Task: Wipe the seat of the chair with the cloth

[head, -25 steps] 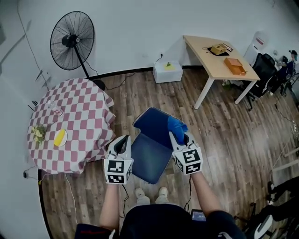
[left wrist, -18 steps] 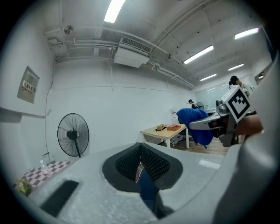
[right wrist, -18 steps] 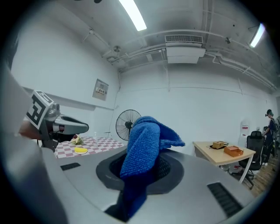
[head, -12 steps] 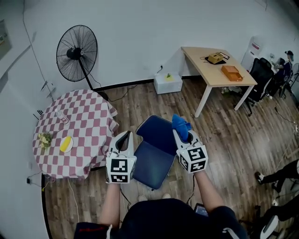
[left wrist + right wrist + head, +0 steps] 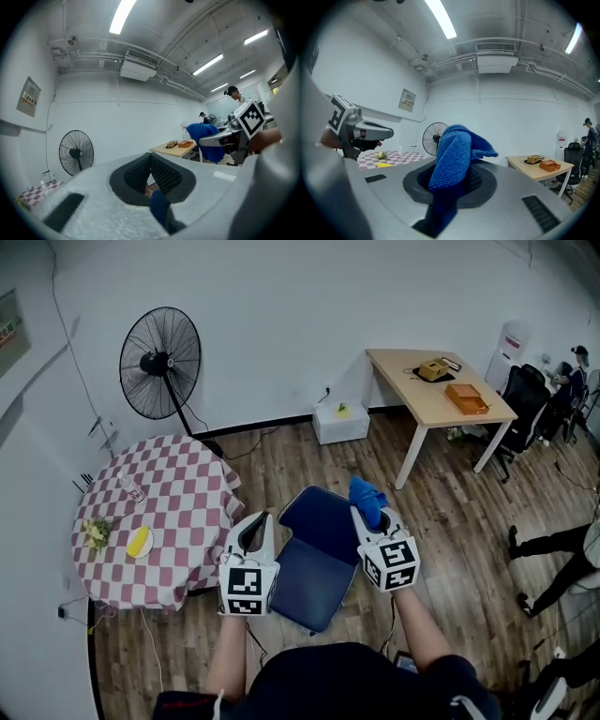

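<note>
A dark blue chair (image 5: 317,545) stands on the wood floor right in front of the person, its seat facing up. My right gripper (image 5: 366,507) is held above the chair's right side, shut on a blue cloth (image 5: 366,499) that bunches up out of its jaws (image 5: 457,154). My left gripper (image 5: 259,524) hovers over the chair's left edge, jaws shut with nothing between them (image 5: 151,174). Both grippers point up and away from the seat, at about the same height.
A round table with a red checked cloth (image 5: 159,512) stands close on the left, with a yellow item on a plate and a bottle. A floor fan (image 5: 161,362) is behind it. A wooden desk (image 5: 436,390) and office chairs are at the far right.
Both grippers have risen and the head camera has tilted up, showing more wall. The cloth stays in the right gripper.
</note>
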Demonstrator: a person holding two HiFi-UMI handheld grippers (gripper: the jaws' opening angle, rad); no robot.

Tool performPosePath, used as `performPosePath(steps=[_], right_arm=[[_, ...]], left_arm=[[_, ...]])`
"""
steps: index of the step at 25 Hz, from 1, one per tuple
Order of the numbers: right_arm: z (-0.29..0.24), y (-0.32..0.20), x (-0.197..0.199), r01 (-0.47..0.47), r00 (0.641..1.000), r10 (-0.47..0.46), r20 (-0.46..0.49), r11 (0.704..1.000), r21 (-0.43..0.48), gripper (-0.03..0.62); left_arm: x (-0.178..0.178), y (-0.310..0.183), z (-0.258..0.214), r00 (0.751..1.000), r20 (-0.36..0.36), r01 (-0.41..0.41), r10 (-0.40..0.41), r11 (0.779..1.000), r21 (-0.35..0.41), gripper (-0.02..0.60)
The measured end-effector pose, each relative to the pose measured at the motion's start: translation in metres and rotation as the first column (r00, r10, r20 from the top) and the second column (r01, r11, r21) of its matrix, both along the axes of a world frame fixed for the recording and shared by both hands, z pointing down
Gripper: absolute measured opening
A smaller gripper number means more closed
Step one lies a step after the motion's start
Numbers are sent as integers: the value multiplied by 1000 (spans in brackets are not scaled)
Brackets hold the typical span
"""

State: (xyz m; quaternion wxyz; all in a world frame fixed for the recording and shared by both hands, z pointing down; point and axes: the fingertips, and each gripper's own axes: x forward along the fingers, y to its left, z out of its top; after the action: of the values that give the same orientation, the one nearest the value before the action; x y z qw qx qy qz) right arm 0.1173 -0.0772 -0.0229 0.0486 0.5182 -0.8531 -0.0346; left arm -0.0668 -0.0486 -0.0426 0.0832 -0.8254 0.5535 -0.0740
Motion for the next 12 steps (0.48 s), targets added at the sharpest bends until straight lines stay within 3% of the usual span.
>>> performPosePath(steps=[12], right_arm=[[-5,-3,-9,14,1000,-14,-2,1000,21,54]], left_arm=[[-6,-1,-2,1000,-9,27,-27,999,18,18]])
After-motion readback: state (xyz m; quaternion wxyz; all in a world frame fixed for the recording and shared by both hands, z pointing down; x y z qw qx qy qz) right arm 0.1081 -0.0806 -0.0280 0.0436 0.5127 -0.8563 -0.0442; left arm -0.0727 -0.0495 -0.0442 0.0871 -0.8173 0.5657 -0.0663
